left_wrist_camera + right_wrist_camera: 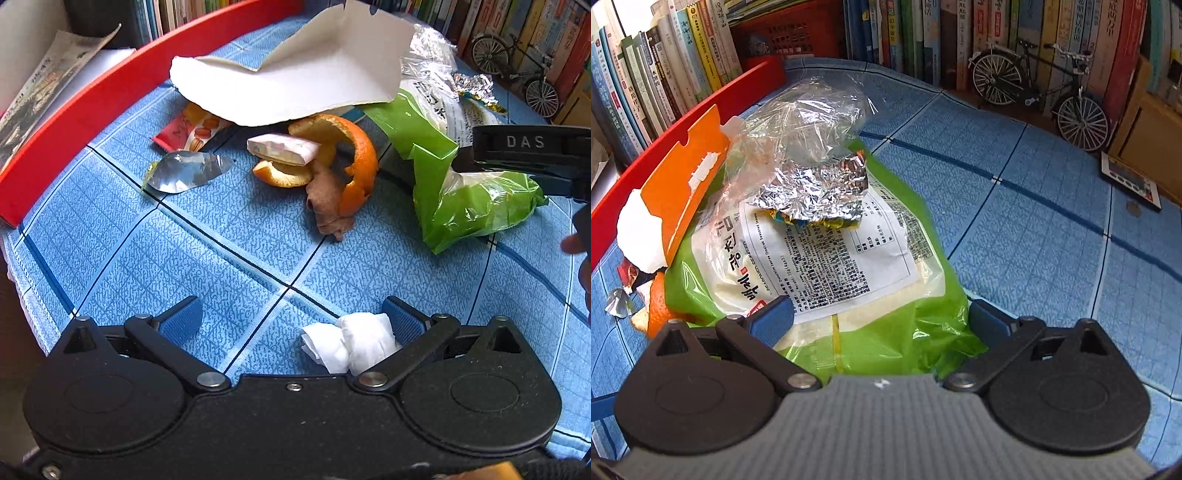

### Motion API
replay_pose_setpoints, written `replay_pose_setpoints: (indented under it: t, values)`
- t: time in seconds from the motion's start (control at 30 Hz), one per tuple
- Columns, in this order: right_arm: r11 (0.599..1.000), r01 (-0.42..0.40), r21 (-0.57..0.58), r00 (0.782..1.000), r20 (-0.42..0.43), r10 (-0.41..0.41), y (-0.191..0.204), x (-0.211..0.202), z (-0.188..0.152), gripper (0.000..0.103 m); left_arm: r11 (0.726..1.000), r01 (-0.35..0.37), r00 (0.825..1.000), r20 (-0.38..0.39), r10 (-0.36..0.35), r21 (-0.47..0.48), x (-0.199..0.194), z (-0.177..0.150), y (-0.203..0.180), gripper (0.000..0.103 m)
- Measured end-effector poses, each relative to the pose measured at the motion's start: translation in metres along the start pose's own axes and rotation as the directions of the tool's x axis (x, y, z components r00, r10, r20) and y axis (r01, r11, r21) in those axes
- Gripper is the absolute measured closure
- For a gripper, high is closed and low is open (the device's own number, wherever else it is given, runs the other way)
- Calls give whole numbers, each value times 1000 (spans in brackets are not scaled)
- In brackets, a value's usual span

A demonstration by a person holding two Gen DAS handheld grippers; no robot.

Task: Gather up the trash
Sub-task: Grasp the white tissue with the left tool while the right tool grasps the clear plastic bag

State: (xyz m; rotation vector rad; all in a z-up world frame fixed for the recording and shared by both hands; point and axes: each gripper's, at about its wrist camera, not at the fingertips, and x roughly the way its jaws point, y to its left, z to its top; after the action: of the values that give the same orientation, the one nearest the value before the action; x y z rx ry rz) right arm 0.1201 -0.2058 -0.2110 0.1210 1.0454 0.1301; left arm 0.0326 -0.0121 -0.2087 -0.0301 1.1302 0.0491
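Left wrist: my left gripper [291, 317] is spread wide, the white tissue wad [349, 341] against its right pad.
Right wrist: my right gripper [881, 314] is spread, straddling the green bag [886, 332] beside the orange peel [659, 310].
Advice: I'd centre each piece, then close gently.

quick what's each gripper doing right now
Left gripper: open, white tissue wad beside one finger, not clamped.
Right gripper: open, straddling the green bag.

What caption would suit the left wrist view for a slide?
Open left gripper over a crumpled white tissue, with orange peel and a green snack bag ahead on the blue tablecloth.
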Motion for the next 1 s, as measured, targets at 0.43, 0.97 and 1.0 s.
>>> replay_pose_setpoints:
  t: [0.43,0.97,1.0]
  values:
    - [999,-25,-26,1000,15,25,3,-13,2,16,997,71,997,23,-70,-7,-11,4,8,32]
    - [997,28,-72,980,197,-13,7,-93,2,70,988,149,984,91,-152,40,-60,0,3,92]
    - [997,38,-72,979,202,-23,6,-97,3,70,988,149,983,102,-153,46,-64,1,2,90]
